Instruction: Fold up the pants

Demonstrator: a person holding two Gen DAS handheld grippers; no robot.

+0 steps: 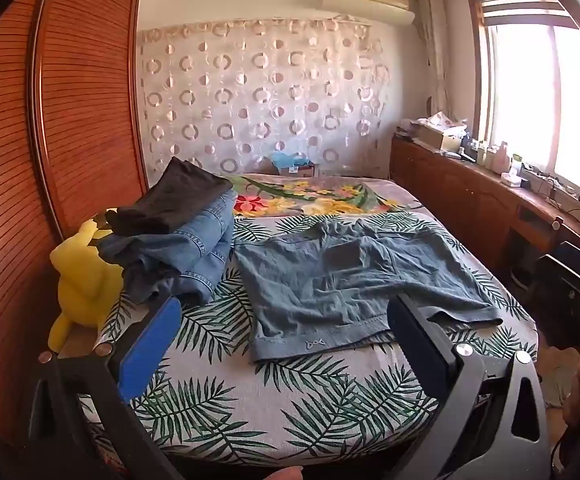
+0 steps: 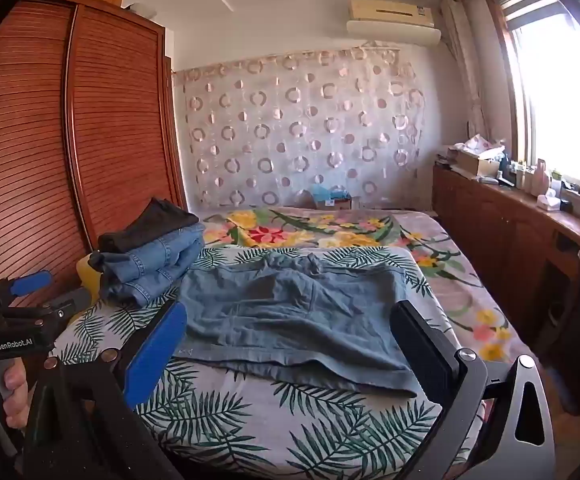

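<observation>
Blue-grey pants (image 1: 353,276) spread flat mid-bed, hems near the bed (image 1: 290,412) front edge, bare leaf-print sheet before them, folded clothes stack (image 1: 178,240) at left edge, left gripper (image 1: 286,320) and right gripper (image 2: 290,332) both released, empty, hovering over the front edge.

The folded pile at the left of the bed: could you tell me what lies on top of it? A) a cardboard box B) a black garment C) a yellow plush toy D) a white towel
B: a black garment lies on top of the folded blue jeans, while the yellow plush toy sits beside the pile, not on it.
</observation>
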